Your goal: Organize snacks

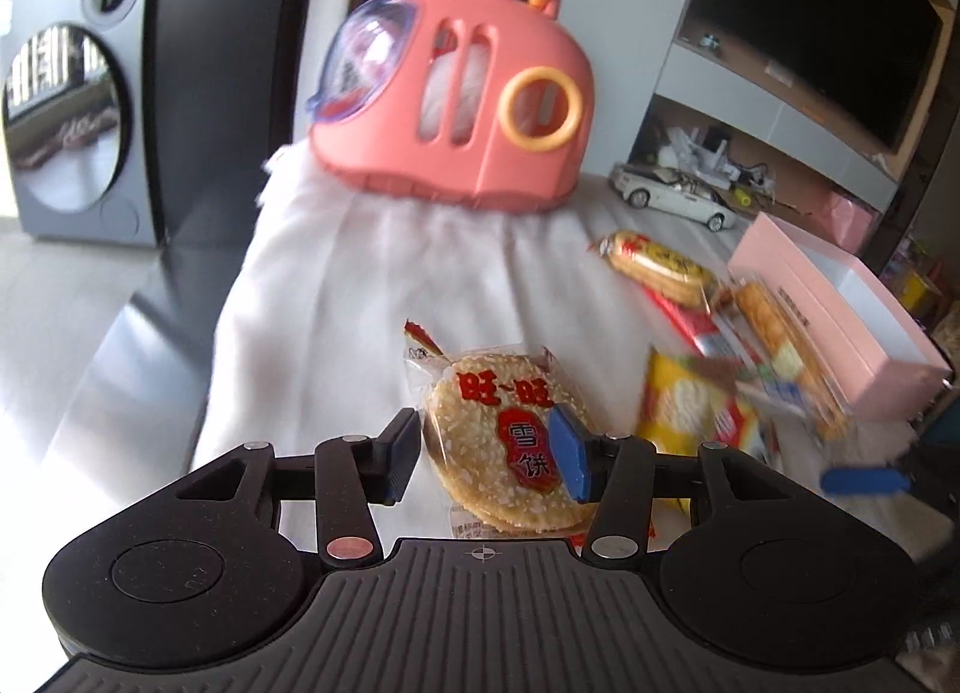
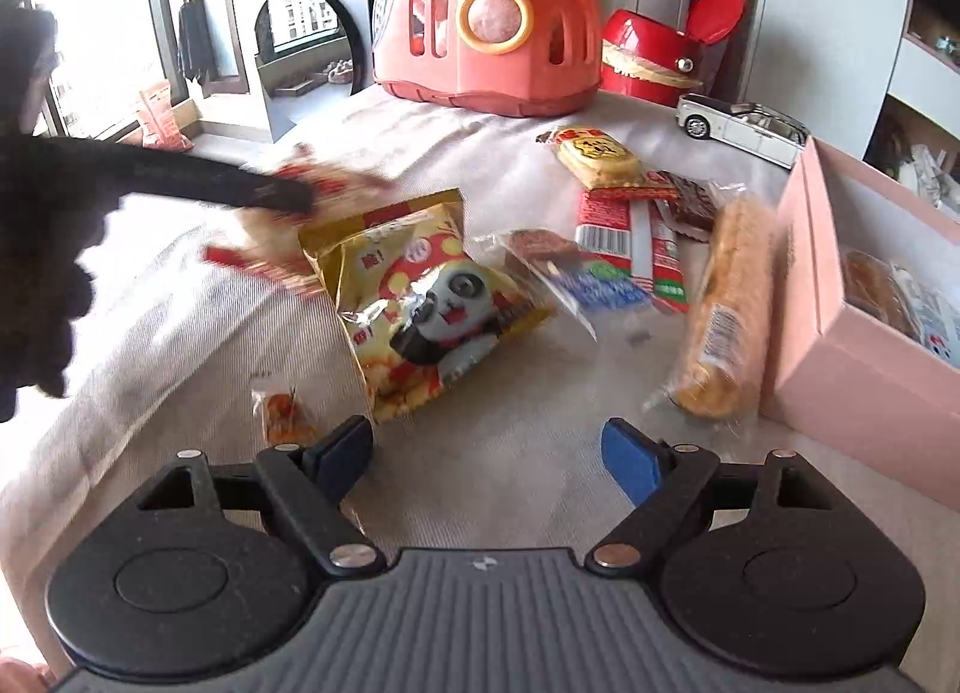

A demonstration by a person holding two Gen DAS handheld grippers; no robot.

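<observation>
Two grippers over a cloth-covered table (image 2: 180, 297) strewn with snacks. Left gripper (image 1: 489, 450): jaws closed onto a round rice cracker (image 1: 501, 441) in clear wrap with red lettering, one pad on each side of the pack, which sits raised above the white cloth; in the right wrist view this gripper and its cracker show only as a dark blurred shape at the left. Right gripper (image 2: 486, 456): jaws spread wide, nothing between them, hovering over bare cloth. Yellow panda bag (image 2: 420, 309): lying flat just ahead of the right gripper. Small orange candy (image 2: 282, 414): beside the right gripper's left finger. Blue-and-clear packet (image 2: 576, 279): just right of the panda bag. Red-and-white bar (image 2: 630, 237): beyond that packet, with a brown packet (image 2: 690, 201) near its far end. Long biscuit roll (image 2: 726, 309): lying close to the wall of the pink box (image 2: 840, 369); whether they touch cannot be told. Pink box: open, at the table's right edge, already holding some wrapped snacks (image 2: 894, 297). Yellow-labelled cracker pack (image 2: 594, 153): farther back, apart from the others. Salmon toy carrier (image 2: 486, 27) with orange handle: at the table's far end. Red tin (image 2: 654, 57): just right of the carrier. White toy car (image 2: 744, 129): near the box's far corner.
</observation>
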